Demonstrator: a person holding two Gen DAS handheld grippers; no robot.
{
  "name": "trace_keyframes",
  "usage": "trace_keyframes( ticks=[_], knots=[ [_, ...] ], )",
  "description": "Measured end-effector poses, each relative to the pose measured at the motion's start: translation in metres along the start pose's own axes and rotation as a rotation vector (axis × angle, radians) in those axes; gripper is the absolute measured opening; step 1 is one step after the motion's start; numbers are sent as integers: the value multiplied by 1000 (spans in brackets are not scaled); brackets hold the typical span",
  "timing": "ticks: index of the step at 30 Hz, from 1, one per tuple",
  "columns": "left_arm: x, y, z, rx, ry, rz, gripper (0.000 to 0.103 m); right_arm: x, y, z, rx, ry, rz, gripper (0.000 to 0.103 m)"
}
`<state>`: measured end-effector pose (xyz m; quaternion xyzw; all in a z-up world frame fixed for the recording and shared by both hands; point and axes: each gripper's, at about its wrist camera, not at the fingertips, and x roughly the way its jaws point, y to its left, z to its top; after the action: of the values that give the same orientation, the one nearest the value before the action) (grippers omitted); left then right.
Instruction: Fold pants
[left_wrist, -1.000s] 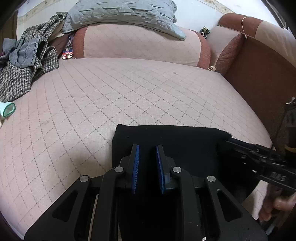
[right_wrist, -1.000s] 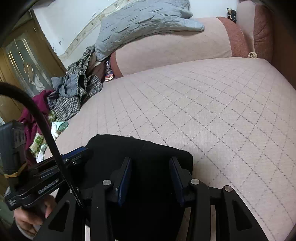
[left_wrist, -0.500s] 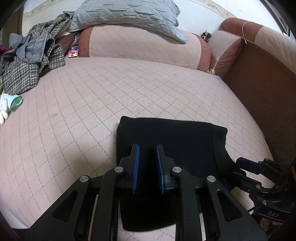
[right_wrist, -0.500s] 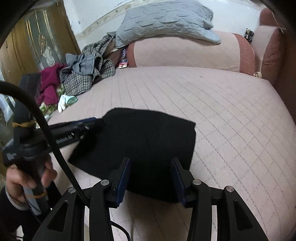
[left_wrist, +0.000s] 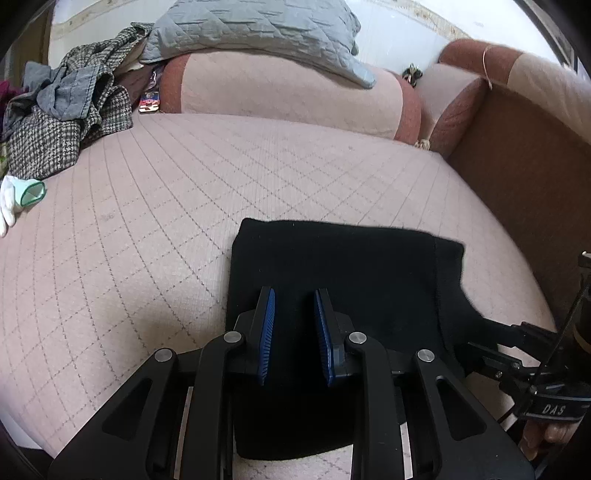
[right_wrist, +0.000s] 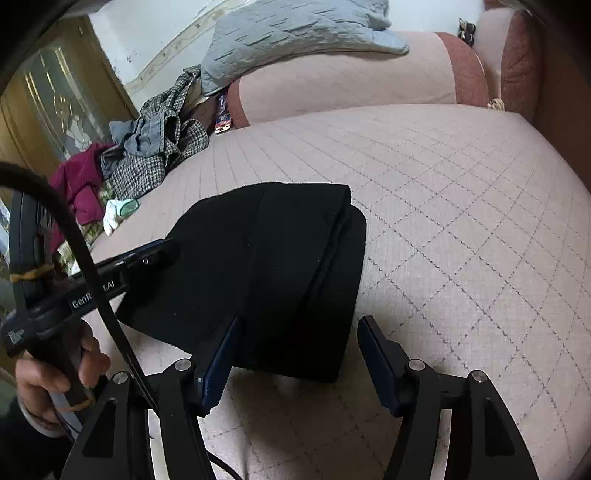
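The black pants (left_wrist: 332, 266) lie folded into a flat rectangle near the front edge of the pink quilted sofa seat (left_wrist: 166, 206). My left gripper (left_wrist: 293, 295) hovers over their near left part. Its blue pads (left_wrist: 266, 325) are opening by a narrow gap and nothing is pinched between them. In the right wrist view the pants (right_wrist: 266, 240) show a layered fold along their right side. My right gripper (right_wrist: 300, 325) is opening wide, and the near folded edge lies just ahead of its fingers, untouched by the pads. The left gripper's tip (right_wrist: 162, 251) rests at the pants' left corner.
A heap of checked and grey clothes (left_wrist: 62, 122) lies at the back left, with a maroon garment (right_wrist: 77, 181) beside it. A white and green sock (left_wrist: 22, 195) lies nearer. A grey quilted cushion (left_wrist: 258, 33) tops the back bolster. The brown armrest (left_wrist: 517, 177) bounds the right side.
The right gripper's jaws have spread much wider and it has shifted over the pants' near edge. The left pads have parted slightly. The pants lie flat, released.
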<state>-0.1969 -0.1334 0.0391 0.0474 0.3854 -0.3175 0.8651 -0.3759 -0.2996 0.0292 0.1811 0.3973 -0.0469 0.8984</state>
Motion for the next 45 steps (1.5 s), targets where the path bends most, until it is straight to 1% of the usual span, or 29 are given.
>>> trace_keyframes(
  ticks=[2,6,7,8,9,10,12,15,20,22,25,27,29,31,32,33,35,36,38,40,44,45],
  knots=[
    [-4,6,4,-27,9,-20,21,-6,-2,5,22,-9,20,62],
    [-12,26,14,-107,27,-79,21,-16,-13,18,105,-61,78,62],
    [-13,30,15,-122,34,-84,26,-15,-17,21,129,-62,86,62],
    [-13,33,15,-136,40,-88,43,-12,-19,24,148,-57,92,62],
    [-14,38,16,-153,36,-92,52,-7,-21,28,162,-48,94,62],
    [-15,41,15,-164,29,-95,58,-4,-21,30,164,-42,93,62],
    [-17,44,14,-183,21,-94,58,2,-18,35,155,-39,74,62],
    [-15,41,14,-168,25,-86,58,4,-11,40,133,-50,42,62],
    [-5,30,11,-109,50,-61,58,14,-12,42,140,-17,43,62],
    [-1,29,10,-98,57,-59,58,16,-14,42,147,-22,34,62],
    [7,31,8,-100,77,-47,58,17,-18,41,164,-24,39,62],
    [11,34,8,-117,82,-58,58,16,-18,43,154,-31,26,62],
    [12,33,10,-116,83,-54,59,15,-16,47,140,-44,22,62],
    [13,30,11,-105,82,-48,58,18,-15,52,132,-43,46,62],
    [14,28,12,-102,83,-46,58,21,-14,55,127,-44,67,60],
    [15,28,13,-98,85,-45,58,23,-13,56,116,-53,92,46],
    [16,26,14,-92,89,-43,58,29,-11,58,92,-62,90,28],
    [16,27,14,-91,88,-43,58,31,-12,58,92,-68,97,22],
    [17,26,15,-87,85,-46,58,29,-15,60,93,-78,102,18],
    [20,26,15,-87,87,-47,59,27,-16,61,83,-88,66,15],
    [26,23,14,-88,88,-38,60,41,-13,60,47,-47,-6,15],
    [25,23,14,-84,85,-36,61,42,-13,60,40,-47,-12,15]
  ],
)
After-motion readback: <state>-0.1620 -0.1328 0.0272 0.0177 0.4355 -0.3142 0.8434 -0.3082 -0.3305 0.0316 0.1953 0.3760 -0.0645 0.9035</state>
